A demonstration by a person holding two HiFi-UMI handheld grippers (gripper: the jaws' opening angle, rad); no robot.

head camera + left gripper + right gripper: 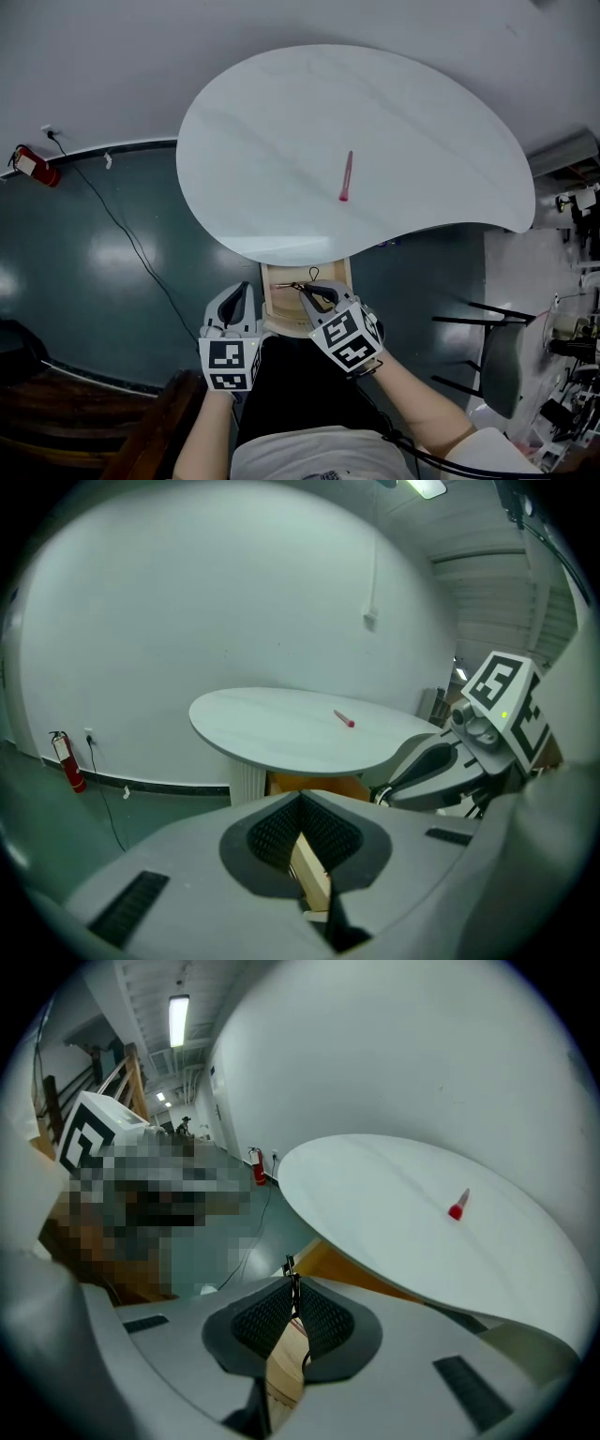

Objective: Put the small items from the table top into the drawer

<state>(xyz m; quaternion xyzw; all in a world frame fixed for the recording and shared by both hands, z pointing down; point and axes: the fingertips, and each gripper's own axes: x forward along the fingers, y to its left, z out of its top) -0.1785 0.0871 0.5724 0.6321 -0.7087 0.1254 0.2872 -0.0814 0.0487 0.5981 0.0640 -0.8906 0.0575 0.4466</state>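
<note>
Over the open drawer, the right gripper pinches what looks like a thin black clip, the left gripper is closed and empty, and a red pen lies on the table.

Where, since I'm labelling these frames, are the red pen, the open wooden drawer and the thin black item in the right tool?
Slim red pen (346, 176): head view, mid-barrel.
Open light wooden drawer (279, 302): head view, bare wood inside.
Thin black wire-like item (291, 1274): right gripper view, top end.
</note>
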